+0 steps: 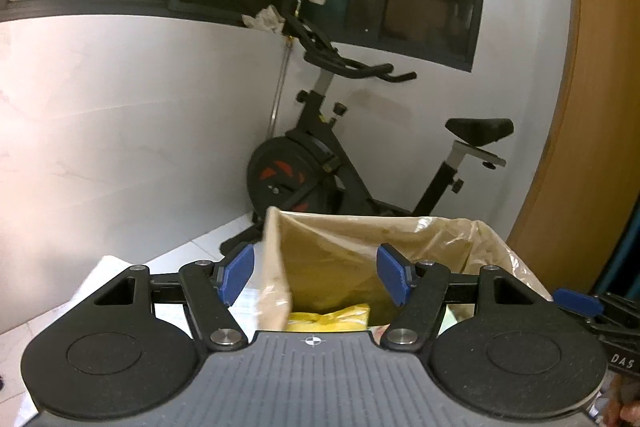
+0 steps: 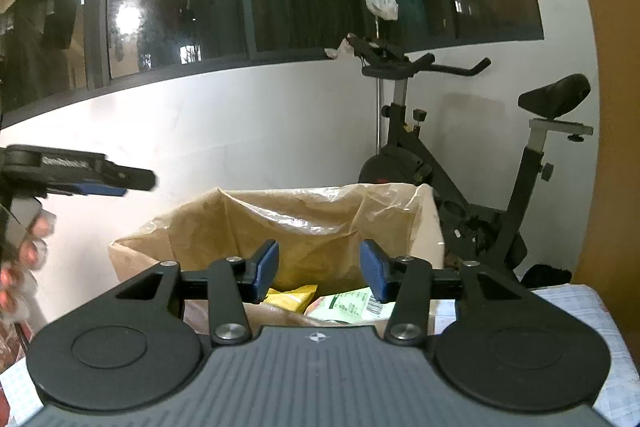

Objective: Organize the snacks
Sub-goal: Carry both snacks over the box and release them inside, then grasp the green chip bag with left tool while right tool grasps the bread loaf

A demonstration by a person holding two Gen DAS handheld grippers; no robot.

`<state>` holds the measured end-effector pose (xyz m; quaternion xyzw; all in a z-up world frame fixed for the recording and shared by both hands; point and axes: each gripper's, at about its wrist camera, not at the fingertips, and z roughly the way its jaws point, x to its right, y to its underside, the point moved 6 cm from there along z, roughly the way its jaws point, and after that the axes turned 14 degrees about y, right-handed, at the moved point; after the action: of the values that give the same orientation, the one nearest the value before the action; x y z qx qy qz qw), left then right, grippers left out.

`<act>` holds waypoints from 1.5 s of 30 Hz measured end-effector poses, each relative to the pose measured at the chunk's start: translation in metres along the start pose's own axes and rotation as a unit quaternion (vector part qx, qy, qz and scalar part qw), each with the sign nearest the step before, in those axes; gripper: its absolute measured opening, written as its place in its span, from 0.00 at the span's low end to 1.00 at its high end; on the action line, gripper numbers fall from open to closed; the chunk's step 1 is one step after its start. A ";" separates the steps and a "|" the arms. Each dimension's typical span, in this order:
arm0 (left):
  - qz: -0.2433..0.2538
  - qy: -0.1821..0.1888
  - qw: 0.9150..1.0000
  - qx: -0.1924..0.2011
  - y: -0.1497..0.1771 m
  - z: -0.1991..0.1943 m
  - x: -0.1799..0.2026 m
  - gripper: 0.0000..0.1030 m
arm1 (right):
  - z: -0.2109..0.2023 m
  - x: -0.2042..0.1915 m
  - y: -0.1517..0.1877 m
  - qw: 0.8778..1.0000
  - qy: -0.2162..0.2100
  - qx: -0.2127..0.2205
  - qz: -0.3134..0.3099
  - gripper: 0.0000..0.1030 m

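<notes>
A cardboard box lined with a tan plastic bag stands open just ahead of both grippers. Inside it lie a yellow snack packet and a green-and-white packet. My left gripper is open above the box's near left corner, and its blue pads press on nothing. My right gripper is open over the box's near rim with an empty gap. In the right wrist view the left gripper shows side-on at the far left, a hand below it.
A black exercise bike stands behind the box against a white wall. Dark windows run above it. A wooden door is at the right. A pale checked cloth covers the surface under the box.
</notes>
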<state>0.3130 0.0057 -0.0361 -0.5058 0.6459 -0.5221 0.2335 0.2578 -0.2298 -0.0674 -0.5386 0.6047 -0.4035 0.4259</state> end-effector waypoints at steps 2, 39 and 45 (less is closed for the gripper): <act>-0.001 -0.006 1.000 0.001 0.000 -0.012 -0.004 0.68 | -0.008 0.003 0.002 1.000 0.001 0.005 -0.001 0.48; -0.012 0.020 0.993 -0.117 0.186 -0.001 0.059 0.89 | -0.033 0.021 0.144 0.997 0.045 -0.048 0.031 0.90; -0.016 0.025 0.990 -0.137 0.204 0.000 0.070 0.89 | -0.039 0.022 0.158 0.997 0.030 -0.049 0.053 1.00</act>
<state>0.2025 -0.0684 -0.2064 -0.5300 0.7088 -0.4450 0.1369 0.1704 -0.2358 -0.2068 -0.5135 0.6642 -0.3660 0.4014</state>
